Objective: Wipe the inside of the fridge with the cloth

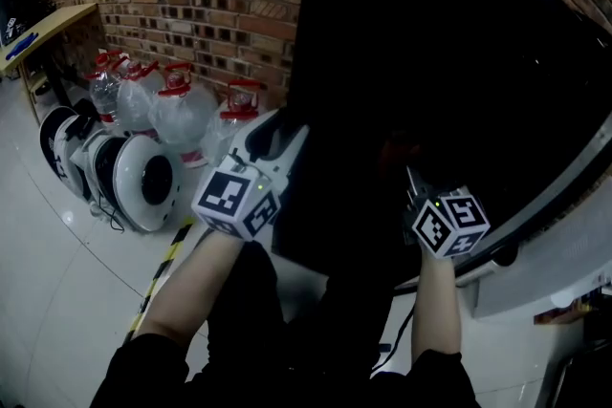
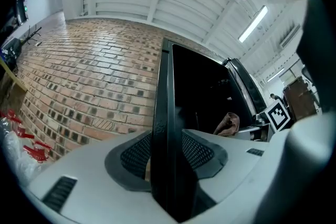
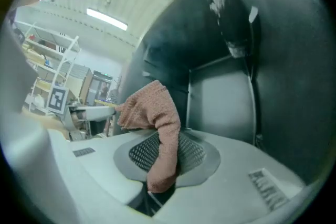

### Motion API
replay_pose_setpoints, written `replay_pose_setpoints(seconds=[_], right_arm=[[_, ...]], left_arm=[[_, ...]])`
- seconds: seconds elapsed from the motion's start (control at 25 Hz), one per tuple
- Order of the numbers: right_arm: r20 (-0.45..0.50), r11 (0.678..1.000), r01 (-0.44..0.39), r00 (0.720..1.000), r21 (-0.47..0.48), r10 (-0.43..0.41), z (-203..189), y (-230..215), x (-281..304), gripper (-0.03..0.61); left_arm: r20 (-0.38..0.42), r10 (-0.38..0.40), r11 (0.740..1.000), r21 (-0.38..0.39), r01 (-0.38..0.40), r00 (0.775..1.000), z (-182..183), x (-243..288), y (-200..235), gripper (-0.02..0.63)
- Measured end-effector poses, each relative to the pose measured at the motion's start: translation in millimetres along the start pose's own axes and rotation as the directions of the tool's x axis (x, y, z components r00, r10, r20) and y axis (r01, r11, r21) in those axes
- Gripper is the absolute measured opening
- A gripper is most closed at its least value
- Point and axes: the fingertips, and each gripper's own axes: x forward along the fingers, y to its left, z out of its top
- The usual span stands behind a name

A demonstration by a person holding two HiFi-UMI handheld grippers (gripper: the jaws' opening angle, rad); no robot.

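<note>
Clamping a pinkish cloth point(image 3: 155, 113) between its pads, the right gripper point(image 3: 161, 165) grasps only a narrow fold. The rest of the cloth bunches up and over one jaw. Ahead of it lies the fridge interior point(image 3: 220, 102), with a grey back wall and a side rail. The cloth is not yet touching any surface.

Left gripper point(image 2: 168, 162) is clenched on a thin black panel edge point(image 2: 164, 97), with the brick wall point(image 2: 89, 86) to one side. This is probably the cabinet's side wall rather than the door, but the view is too dark to settle it.

Risks:
- The pinched fold is small, so dragging it hard across a wall could pull the cloth free.
- The left grip sits on a thin edge, and a slip there would cost the bracing.

Poorly seen:
- The head view shows the fridge point(image 1: 459, 72) as near-black, and shelves cannot be made out.
- The lower part of the fridge is cut off.
</note>
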Motion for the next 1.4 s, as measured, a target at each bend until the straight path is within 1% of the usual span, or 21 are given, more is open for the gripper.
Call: replay_pose_setpoints(seconds=[0.04, 0.08, 0.12, 0.2, 0.24, 0.32, 0.36, 0.4, 0.48, 0.52, 0.56, 0.6, 0.72, 0.76, 0.88, 0.96, 1.12, 1.28, 1.4], right_arm=[[0.017, 1.0, -0.014, 1.0, 0.001, 0.014, 2, 5, -9, 0.081], [0.038, 1.0, -0.029, 0.999, 0.004, 0.029, 4, 10, -18, 0.081], [0.062, 0.999, -0.044, 0.997, 0.008, 0.043, 5, 14, -28, 0.081], [0.106, 0.998, -0.061, 0.993, 0.017, 0.059, 6, 17, -49, 0.081], [0.126, 0.998, -0.066, 0.99, 0.022, 0.063, 6, 18, -58, 0.081], [0.155, 0.997, -0.074, 0.986, 0.035, 0.068, -2, 21, -78, 0.081], [0.166, 0.996, -0.073, 0.984, 0.049, 0.064, -9, 24, -89, 0.081], [0.18, 0.995, -0.069, 0.982, 0.072, 0.055, -16, 27, -101, 0.081], [0.218, 0.992, -0.053, 0.975, 0.115, 0.027, -24, 32, -122, 0.08], [0.229, 0.992, -0.04, 0.973, 0.121, 0.011, -28, 33, -129, 0.078], [0.228, 0.992, -0.025, 0.974, 0.121, -0.004, -33, 32, -133, 0.078], [0.22, 0.993, -0.01, 0.975, 0.118, -0.016, -39, 30, -135, 0.078], [0.195, 0.993, 0.025, 0.98, 0.115, -0.047, -63, 23, -139, 0.077], [0.192, 0.993, 0.033, 0.98, 0.117, -0.056, -70, 22, -141, 0.077], [0.176, 0.992, 0.054, 0.982, 0.115, -0.074, -83, 22, -144, 0.075], [0.164, 0.993, 0.063, 0.983, 0.101, -0.079, -90, 23, -143, 0.074], [0.151, 0.994, 0.064, 0.986, 0.089, -0.077, -106, 28, -138, 0.074], [0.159, 0.995, 0.06, 0.985, 0.081, -0.072, -104, 27, -140, 0.072], [0.141, 0.996, 0.061, 0.988, 0.064, -0.069, -108, 30, -139, 0.072]], left_arm=[[-0.003, -0.008, 1.0, 0.003, 0.008, 1.0, 1, -7, -3, 0.17], [-0.007, -0.024, 1.0, 0.007, 0.024, 1.0, 1, -16, -7, 0.133], [-0.014, -0.045, 0.999, 0.013, 0.045, 0.999, 0, -26, -12, 0.109], [-0.04, -0.072, 0.997, 0.03, 0.074, 0.997, -8, -46, -20, 0.109], [-0.056, -0.068, 0.997, 0.039, 0.07, 0.996, -13, -55, -21, 0.108], [-0.084, -0.035, 0.998, 0.054, 0.04, 0.996, -29, -75, -21, 0.107], [-0.092, -0.014, 0.998, 0.064, 0.02, 0.996, -38, -88, -22, 0.094], [-0.09, 0.008, 0.997, 0.074, -0.002, 0.996, -43, -101, -23, 0.059], [-0.04, 0.056, 0.996, 0.067, -0.053, 0.998, -37, -120, -19, 0.058], [-0.01, 0.081, 0.995, 0.057, -0.08, 0.997, -30, -125, -14, 0.034], [-0.003, 0.104, 0.993, 0.052, -0.104, 0.995, -26, -128, -9, 0.011], [-0.023, 0.122, 0.992, 0.048, -0.121, 0.992, -29, -129, -6, 0.011], [-0.132, 0.133, 0.991, 0.005, -0.133, 0.982, -52, -135, -5, 0.003], [-0.147, 0.138, 0.99, -0.005, -0.14, 0.979, -55, -138, -4, 0.002], [-0.141, 0.168, 0.986, 0.013, -0.168, 0.976, -54, -143, -6, 0.002], [-0.157, 0.15, 0.989, 0.033, -0.147, 0.976, -57, -139, -15, 0.002], [-0.172, 0.089, 0.994, 0.079, -0.076, 0.981, -61, -137, -37, 0.002], [-0.167, 0.083, 0.994, 0.08, -0.07, 0.982, -60, -134, -41, 0.002], [-0.167, 0.08, 0.995, 0.079, -0.067, 0.983, -61, -134, -43, 0.002]])
